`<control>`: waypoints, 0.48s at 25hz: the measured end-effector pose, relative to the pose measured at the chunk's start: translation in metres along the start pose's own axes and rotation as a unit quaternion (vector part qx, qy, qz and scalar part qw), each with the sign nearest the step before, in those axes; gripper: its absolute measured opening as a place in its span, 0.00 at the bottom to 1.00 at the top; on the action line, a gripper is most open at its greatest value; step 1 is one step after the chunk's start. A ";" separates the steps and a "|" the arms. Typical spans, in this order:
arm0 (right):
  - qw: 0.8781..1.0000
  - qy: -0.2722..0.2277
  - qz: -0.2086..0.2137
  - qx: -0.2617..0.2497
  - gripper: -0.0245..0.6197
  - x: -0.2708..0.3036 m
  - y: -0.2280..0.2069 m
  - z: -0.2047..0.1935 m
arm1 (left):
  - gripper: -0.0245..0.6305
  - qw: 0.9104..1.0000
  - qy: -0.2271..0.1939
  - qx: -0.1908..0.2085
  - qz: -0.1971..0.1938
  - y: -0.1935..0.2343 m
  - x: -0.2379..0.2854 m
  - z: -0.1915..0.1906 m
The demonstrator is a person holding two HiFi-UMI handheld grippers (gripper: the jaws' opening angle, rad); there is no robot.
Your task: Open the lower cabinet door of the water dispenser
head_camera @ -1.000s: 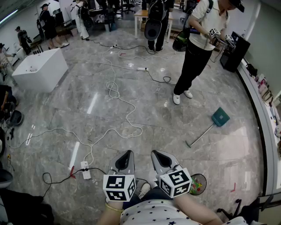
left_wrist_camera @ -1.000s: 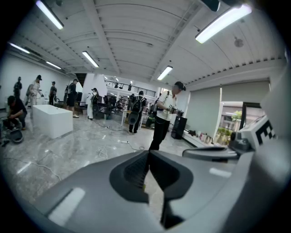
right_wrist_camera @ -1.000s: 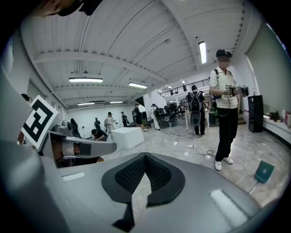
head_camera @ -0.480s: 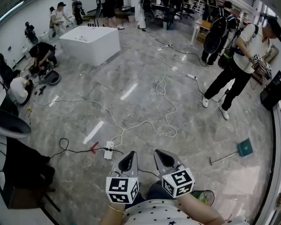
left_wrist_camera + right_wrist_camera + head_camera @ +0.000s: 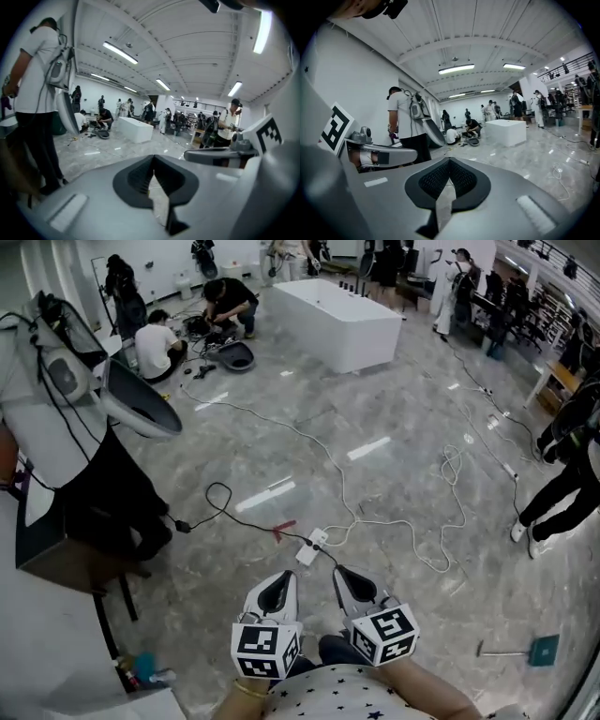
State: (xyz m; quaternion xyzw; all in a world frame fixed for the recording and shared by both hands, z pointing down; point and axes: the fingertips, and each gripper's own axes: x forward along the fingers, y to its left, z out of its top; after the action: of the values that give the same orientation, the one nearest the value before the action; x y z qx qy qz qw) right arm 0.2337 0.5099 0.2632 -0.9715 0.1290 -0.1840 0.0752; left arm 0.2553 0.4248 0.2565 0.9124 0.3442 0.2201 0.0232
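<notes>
The left gripper (image 5: 274,585) and right gripper (image 5: 349,583) are each pressed together on nothing, above a power strip (image 5: 310,547) (cables trailing) on the floor (image 5: 394,474). A person (image 5: 66,418) stands at the left. No view shows the water dispenser.

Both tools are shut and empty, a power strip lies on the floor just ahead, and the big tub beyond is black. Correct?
No: the head view shows the tub is white. The left tool and right tool are shut and empty, and the power strip lies just ahead.
</notes>
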 end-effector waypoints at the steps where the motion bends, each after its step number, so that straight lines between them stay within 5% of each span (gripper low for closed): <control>1: 1.000 0.004 0.017 -0.007 0.04 0.014 0.018 -0.001 | 0.05 1.000 -0.002 -0.009 0.017 0.020 -0.010 -0.003; 7: 0.991 0.034 0.122 -0.052 0.04 0.083 0.121 -0.007 | 0.05 0.991 -0.021 -0.058 0.117 0.124 -0.071 -0.021; 12: 0.972 0.054 0.210 -0.092 0.04 0.113 0.212 -0.017 | 0.05 0.974 -0.043 -0.091 0.201 0.190 -0.137 -0.036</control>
State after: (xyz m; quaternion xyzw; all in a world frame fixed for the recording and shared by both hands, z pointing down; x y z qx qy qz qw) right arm 0.2815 0.2745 0.2759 -0.9142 0.3500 -0.2035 0.0157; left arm 0.2660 0.1886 0.2726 0.9656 0.1310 0.2111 0.0766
